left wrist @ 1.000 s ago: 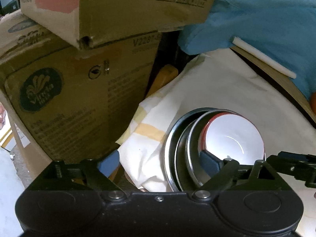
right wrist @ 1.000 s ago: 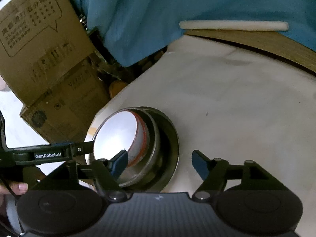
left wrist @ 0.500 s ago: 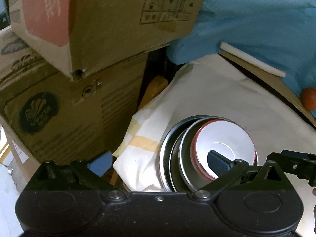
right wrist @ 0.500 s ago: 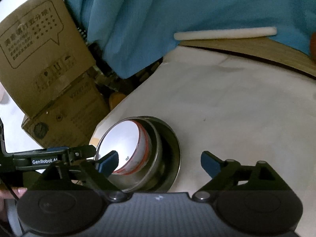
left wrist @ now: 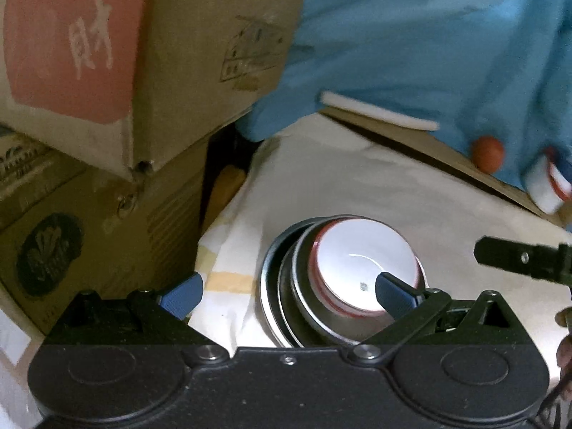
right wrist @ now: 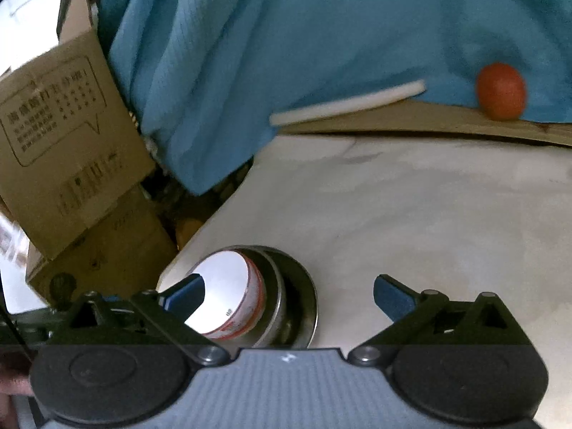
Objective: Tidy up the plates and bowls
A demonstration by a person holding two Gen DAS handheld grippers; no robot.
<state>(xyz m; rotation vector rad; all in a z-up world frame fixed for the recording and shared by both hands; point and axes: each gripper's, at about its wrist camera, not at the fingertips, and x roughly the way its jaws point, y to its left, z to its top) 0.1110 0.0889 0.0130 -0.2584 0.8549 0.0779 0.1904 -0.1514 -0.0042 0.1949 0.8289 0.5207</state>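
A white bowl with a red rim (left wrist: 361,271) sits nested in a stack of metal bowls and plates (left wrist: 282,296) on the white cloth (left wrist: 357,186). My left gripper (left wrist: 287,298) is open and empty, above the near side of the stack. In the right wrist view the same white bowl (right wrist: 228,293) rests in the metal stack (right wrist: 300,296). My right gripper (right wrist: 286,296) is open and empty, above the stack's right side. A second white bowl with a red rim (left wrist: 548,187) lies at the far right edge of the left wrist view.
Stacked cardboard boxes (left wrist: 107,71) stand close on the left. A blue cloth (right wrist: 286,35) hangs behind the table. An orange ball (right wrist: 500,91) and a white rod (right wrist: 346,103) lie on a wooden board (right wrist: 429,121) at the back.
Both grippers have drawn back and up from the stack, so it looks smaller. The orange ball and the second bowl have come into view.
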